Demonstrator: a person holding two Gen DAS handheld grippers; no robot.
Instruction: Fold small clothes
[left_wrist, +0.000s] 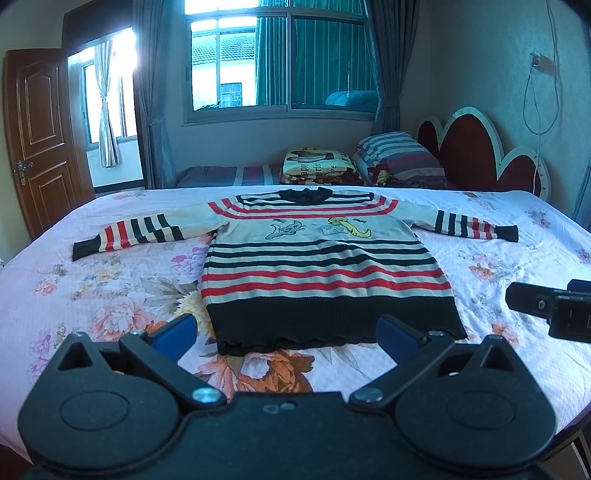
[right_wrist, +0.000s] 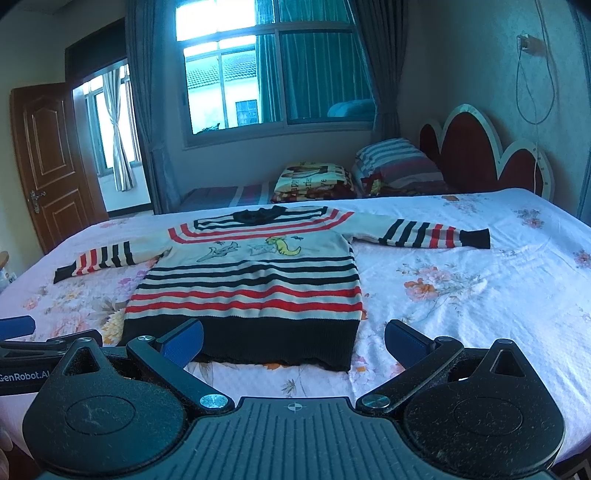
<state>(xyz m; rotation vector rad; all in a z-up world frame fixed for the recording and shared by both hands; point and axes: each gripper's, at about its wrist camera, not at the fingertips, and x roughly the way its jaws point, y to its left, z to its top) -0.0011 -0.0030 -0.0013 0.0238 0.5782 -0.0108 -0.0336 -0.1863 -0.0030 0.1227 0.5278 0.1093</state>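
From the left wrist, the left gripper (left_wrist: 288, 332) has its blue-padded fingers spread wide, the black hem of the cream, red and black striped knitted sweater (left_wrist: 321, 266) lying flat on the floral bedsheet (left_wrist: 110, 295) just beyond them. From the right wrist, the right gripper (right_wrist: 293, 341) is likewise spread, the sweater (right_wrist: 251, 284) ahead and slightly left of its fingers.

Both wrist views look low along a floral pink bedsheet (left_wrist: 110, 288) toward the far window. The left view faces the striped knit sweater (left_wrist: 325, 273) squarely, frame centre; the right view sits further right, so the sweater (right_wrist: 251, 291) falls left of centre. Both share sweater, window and headboard.
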